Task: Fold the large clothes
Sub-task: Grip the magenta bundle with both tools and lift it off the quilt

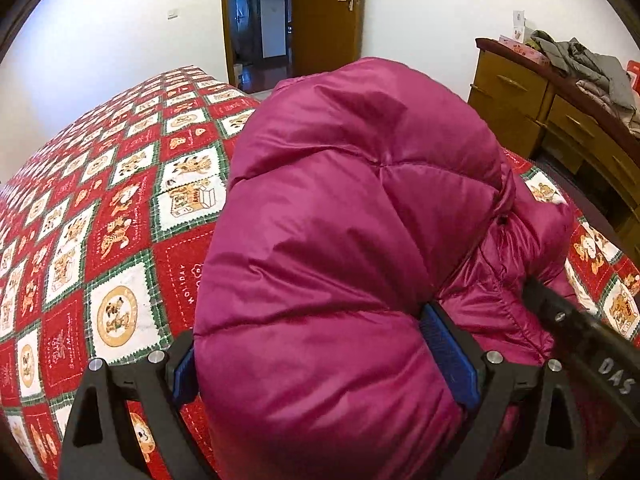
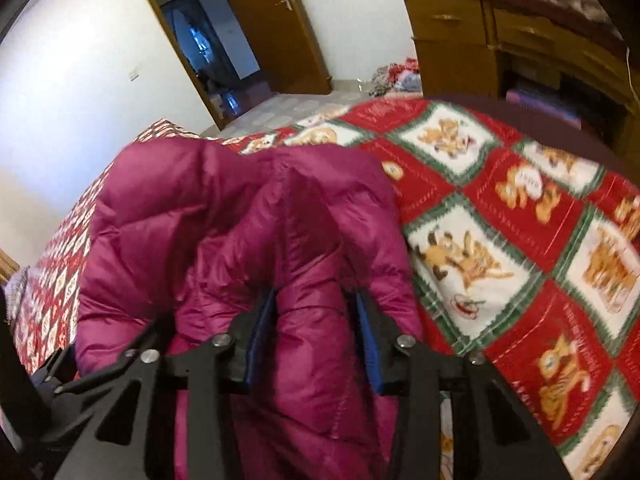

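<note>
We hold a magenta down jacket point(image 1: 328, 240) above a bed, a bulky quilted mass that bulges up between both claws. Our left gripper point(image 1: 320, 344) is clamped on a thick fold of it, the blue pads point(image 1: 448, 356) pressed into the puffed fabric on either side. Our right gripper point(image 2: 316, 320) is likewise clamped on a narrower ridge of the jacket, near the left one, whose black frame point(image 2: 60, 384) shows at the lower left of the right wrist view.

Beneath lies a bedspread point(image 1: 100, 240) of red and white diamonds edged in green, printed with cartoon animals; it covers the whole bed and the jacket's lower part rests on it. Beyond the bed stand white walls point(image 1: 100, 48) and an open wooden door point(image 1: 328, 16) leading to a dim room. To the right is a wooden dresser point(image 1: 516, 100) with brass handles, and a grey garment point(image 1: 580, 64) is heaped on its top. In the right wrist view, crumpled cloth point(image 2: 396, 76) lies on the tiled floor point(image 2: 296, 106) beside that dresser.
</note>
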Available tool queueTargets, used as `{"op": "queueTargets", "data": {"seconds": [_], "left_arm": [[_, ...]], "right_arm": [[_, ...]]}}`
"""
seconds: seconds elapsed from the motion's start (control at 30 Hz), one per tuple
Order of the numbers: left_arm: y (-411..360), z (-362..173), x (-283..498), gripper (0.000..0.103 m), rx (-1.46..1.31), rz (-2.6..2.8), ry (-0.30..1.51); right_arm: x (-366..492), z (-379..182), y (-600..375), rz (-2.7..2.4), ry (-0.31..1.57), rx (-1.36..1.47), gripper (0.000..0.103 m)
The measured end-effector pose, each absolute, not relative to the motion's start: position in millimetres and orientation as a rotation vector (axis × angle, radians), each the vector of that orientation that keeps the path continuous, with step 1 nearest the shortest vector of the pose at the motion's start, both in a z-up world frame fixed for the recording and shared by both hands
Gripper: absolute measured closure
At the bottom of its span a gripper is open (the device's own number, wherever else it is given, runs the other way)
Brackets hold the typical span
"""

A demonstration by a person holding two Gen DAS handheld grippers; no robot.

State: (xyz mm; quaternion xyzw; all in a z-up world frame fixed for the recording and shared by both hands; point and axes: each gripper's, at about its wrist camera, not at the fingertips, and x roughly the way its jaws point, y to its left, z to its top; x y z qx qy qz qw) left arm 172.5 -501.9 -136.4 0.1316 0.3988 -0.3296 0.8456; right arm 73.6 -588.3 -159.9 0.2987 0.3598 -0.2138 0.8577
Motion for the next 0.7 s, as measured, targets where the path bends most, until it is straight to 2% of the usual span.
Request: {"op": "queueTargets", "data": {"seconds": [0.53, 0.7], "left_arm": [[-512, -143, 182, 0.004, 0.266, -0.707, 0.872], [-502, -145, 185, 0.004, 0.234, -0.762, 0.922]], "right_arm": [[72, -169, -582, -0.481, 0.747, 0.529, 0.055], [68, -168, -578, -0.491, 0.747, 0.523, 0.051]]}}
